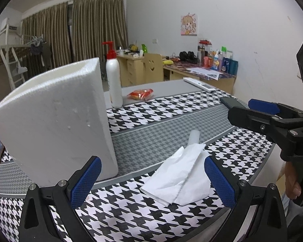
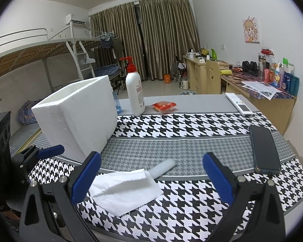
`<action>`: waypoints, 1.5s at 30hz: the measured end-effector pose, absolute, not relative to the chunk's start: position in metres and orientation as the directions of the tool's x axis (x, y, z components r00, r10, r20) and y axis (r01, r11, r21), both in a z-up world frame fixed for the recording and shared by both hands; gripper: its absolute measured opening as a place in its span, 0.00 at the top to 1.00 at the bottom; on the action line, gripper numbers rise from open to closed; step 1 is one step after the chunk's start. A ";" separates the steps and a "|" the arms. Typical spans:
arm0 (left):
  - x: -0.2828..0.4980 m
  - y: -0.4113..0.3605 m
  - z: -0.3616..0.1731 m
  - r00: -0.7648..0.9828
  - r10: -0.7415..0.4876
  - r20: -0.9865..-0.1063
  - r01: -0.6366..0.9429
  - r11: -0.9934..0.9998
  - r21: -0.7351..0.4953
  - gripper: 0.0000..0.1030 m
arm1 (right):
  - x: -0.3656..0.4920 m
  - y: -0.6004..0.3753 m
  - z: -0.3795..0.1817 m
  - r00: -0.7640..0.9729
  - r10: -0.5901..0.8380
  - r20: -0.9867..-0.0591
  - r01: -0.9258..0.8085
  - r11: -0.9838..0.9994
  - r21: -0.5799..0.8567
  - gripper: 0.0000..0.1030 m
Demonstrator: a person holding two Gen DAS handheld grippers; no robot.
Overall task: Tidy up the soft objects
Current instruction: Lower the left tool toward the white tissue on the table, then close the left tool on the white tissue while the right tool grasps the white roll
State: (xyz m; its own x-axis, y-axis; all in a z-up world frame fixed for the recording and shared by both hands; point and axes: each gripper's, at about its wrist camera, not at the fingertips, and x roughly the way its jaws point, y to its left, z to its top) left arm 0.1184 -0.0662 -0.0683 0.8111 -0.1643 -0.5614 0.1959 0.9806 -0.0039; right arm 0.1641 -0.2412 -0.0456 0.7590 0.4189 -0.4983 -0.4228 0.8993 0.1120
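A crumpled white tissue (image 1: 181, 175) (image 2: 125, 189) lies on the houndstooth tablecloth, partly covering a pale foam cylinder (image 1: 194, 138) (image 2: 164, 168). A white foam box (image 1: 56, 121) (image 2: 78, 113) stands to the left, open at the top. My left gripper (image 1: 152, 181) is open, low over the cloth, with the tissue between its blue fingers. My right gripper (image 2: 151, 179) is open too, the tissue lying near its left finger (image 2: 84, 179). In the left wrist view the right gripper (image 1: 250, 109) hovers at the right, above the table.
A white pump bottle (image 2: 134, 92) with a red top, a red snack packet (image 2: 164, 106) and a white remote (image 2: 239, 103) sit at the table's far side. A dark phone (image 2: 264, 151) lies right. A person's hand (image 1: 293, 183) holds the right gripper. Desks and a bunk bed stand beyond.
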 end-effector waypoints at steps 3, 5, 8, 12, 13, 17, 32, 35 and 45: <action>0.120 -0.069 -0.072 0.802 -0.171 -0.573 0.202 0.979 -0.009 0.01 | 0.167 -0.241 -0.049 0.753 0.416 -0.510 -0.419 0.900 0.116 0.01; 0.122 -0.070 -0.074 0.798 -0.171 -0.578 0.202 0.979 -0.011 0.01 | 0.168 -0.240 -0.051 0.748 0.417 -0.517 -0.419 0.900 0.119 0.01; 0.124 -0.071 -0.077 0.790 -0.172 -0.588 0.199 0.980 -0.019 0.01 | 0.171 -0.239 -0.053 0.742 0.417 -0.525 -0.419 0.900 0.122 0.01; 0.126 -0.073 -0.081 0.779 -0.177 -0.602 0.203 0.979 -0.026 0.01 | 0.173 -0.239 -0.057 0.741 0.404 -0.536 -0.408 0.905 0.118 0.01; 0.126 -0.073 -0.081 0.777 -0.178 -0.604 0.204 0.979 -0.026 0.01 | 0.174 -0.240 -0.057 0.742 0.398 -0.539 -0.404 0.908 0.115 0.01; 0.128 -0.075 -0.085 0.765 -0.189 -0.615 0.215 0.976 -0.033 0.01 | 0.177 -0.240 -0.061 0.739 0.385 -0.553 -0.391 0.913 0.114 0.01; 0.137 -0.082 -0.100 0.717 -0.225 -0.660 0.254 0.966 -0.053 0.09 | 0.191 -0.242 -0.073 0.714 0.353 -0.604 -0.356 0.927 0.121 0.01; 0.140 -0.084 -0.103 0.700 -0.230 -0.677 0.261 0.964 -0.057 0.17 | 0.194 -0.242 -0.078 0.702 0.354 -0.617 -0.351 0.927 0.133 0.01; 0.146 -0.086 -0.114 0.651 -0.257 -0.715 0.288 0.954 -0.080 0.43 | 0.203 -0.238 -0.088 0.671 0.367 -0.644 -0.354 0.922 0.157 0.01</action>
